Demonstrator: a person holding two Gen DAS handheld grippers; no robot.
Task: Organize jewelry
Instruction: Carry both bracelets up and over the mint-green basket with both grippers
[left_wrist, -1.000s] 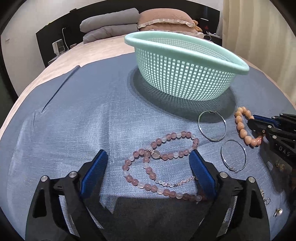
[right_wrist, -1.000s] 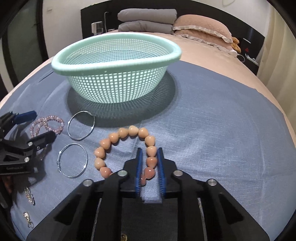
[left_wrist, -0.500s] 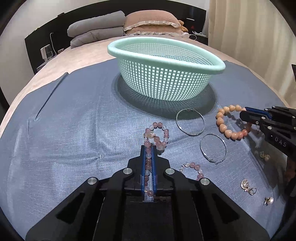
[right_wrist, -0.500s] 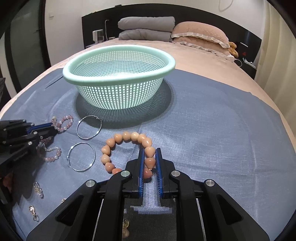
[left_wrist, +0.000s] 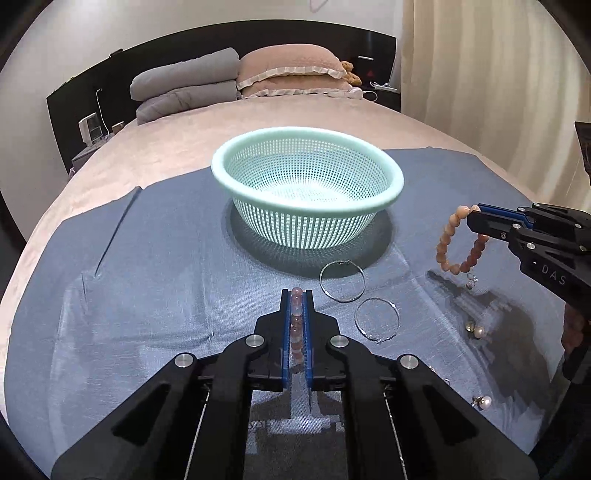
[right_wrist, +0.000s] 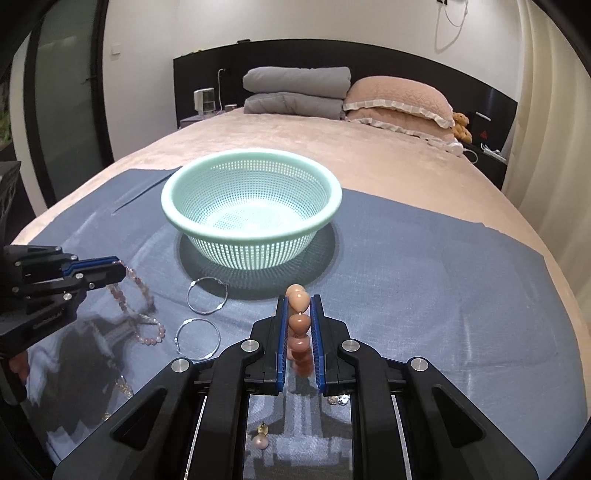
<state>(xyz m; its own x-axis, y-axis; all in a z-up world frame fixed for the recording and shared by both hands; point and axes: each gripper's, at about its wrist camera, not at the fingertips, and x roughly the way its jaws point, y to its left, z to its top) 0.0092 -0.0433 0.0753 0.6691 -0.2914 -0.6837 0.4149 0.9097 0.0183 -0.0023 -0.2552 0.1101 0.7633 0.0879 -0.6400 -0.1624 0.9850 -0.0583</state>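
My left gripper (left_wrist: 296, 295) is shut on a pink bead necklace (left_wrist: 296, 325), lifted above the blue cloth. From the right wrist view that necklace (right_wrist: 129, 291) dangles from the left gripper (right_wrist: 120, 271), its lower end trailing near the cloth. An orange bead bracelet (right_wrist: 298, 325) is clamped in my shut right gripper (right_wrist: 298, 301); in the left wrist view the bracelet (left_wrist: 448, 243) hangs as a loop from the right gripper (left_wrist: 474, 218). The mint mesh basket (left_wrist: 388, 201) stands ahead of both grippers, and I see nothing inside it.
Two silver hoop earrings (left_wrist: 341, 281) (left_wrist: 376, 318) lie on the blue cloth (left_wrist: 147, 295) in front of the basket. Small pearl earrings (left_wrist: 476, 330) and charms lie at the right. Pillows and folded quilts (right_wrist: 295, 88) sit at the bed's head.
The left gripper closed on the pink necklace and rose with it. The right gripper lifted the orange bracelet off the cloth. Both views now look down on the basket from higher.
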